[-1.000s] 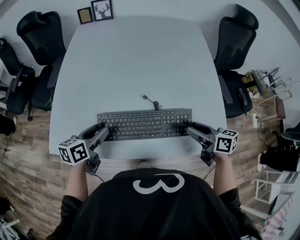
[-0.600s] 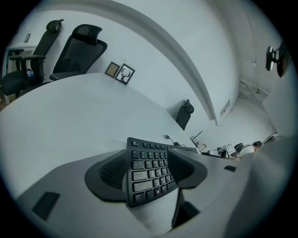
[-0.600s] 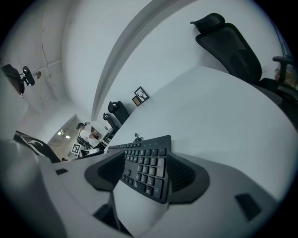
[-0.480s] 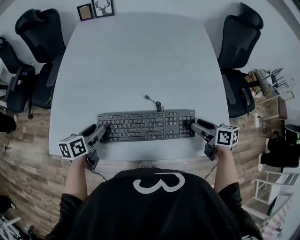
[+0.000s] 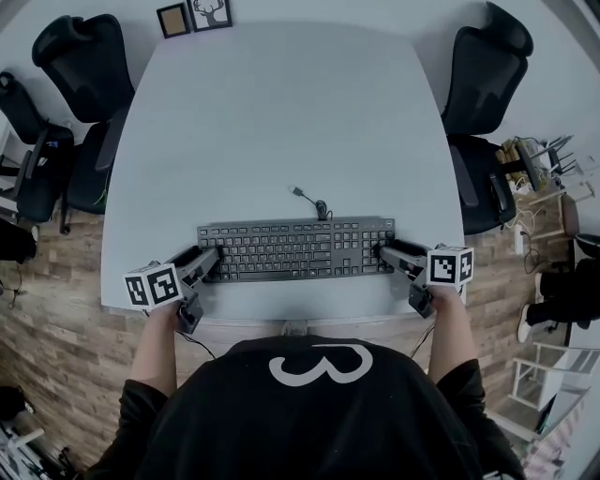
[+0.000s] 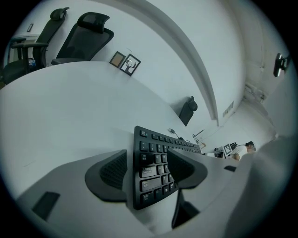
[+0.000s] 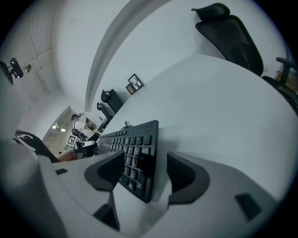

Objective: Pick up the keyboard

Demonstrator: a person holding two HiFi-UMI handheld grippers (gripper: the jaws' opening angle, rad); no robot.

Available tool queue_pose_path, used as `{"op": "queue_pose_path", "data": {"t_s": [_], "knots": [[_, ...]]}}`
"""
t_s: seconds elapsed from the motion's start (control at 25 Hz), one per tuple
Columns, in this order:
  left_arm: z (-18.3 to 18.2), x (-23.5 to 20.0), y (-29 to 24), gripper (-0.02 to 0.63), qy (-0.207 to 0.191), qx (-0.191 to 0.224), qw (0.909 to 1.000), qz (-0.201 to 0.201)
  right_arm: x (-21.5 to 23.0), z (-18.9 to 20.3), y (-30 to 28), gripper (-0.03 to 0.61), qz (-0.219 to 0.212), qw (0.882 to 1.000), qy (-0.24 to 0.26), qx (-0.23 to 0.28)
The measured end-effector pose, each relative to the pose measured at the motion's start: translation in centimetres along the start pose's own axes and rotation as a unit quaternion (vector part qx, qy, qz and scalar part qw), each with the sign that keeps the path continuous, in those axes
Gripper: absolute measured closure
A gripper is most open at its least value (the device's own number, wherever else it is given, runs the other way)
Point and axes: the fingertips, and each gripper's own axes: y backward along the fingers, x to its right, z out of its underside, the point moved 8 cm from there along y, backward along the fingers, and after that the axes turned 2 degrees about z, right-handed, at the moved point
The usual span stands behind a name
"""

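A black keyboard (image 5: 295, 248) lies flat on the pale grey table (image 5: 281, 112), near its front edge. A short cable (image 5: 309, 202) curls away from its back. My left gripper (image 5: 208, 262) stands open at the keyboard's left end. In the left gripper view that end of the keyboard (image 6: 156, 162) sits between the two pads of the left gripper (image 6: 149, 169), with a gap on the outer side. My right gripper (image 5: 386, 253) stands open at the right end. The right gripper view shows its jaws (image 7: 146, 172) astride the keyboard (image 7: 135, 153), and neither pad presses on it.
Black office chairs stand at the table's far left (image 5: 75, 56) and far right (image 5: 487, 56). Two small framed pictures (image 5: 192, 17) lean at the back edge. The table's front edge (image 5: 281, 323) runs just behind both grippers, with wooden floor around.
Both grippers have sunk toward the table at the keyboard's two ends, and their jaws stand a little wider. The keyboard lies flat in the same place.
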Motion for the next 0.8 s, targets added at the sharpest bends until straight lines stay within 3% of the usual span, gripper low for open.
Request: {"op": "queue_pose_path", "data": {"t_s": [0.52,0.8], "knots": [[0.0,0.0,-1.8,0.37,0.003,-0.047,0.9989,0.005,-0.9,-0.3,-1.3,0.305,0.012,1.0,0.02,-0.018],[0.0,0.0,-1.8,0.385,0.005,-0.05,0.9987,0.002,-1.1,0.0,-1.4,0.305,0.019,1.0,-0.007,-0.01]]}}
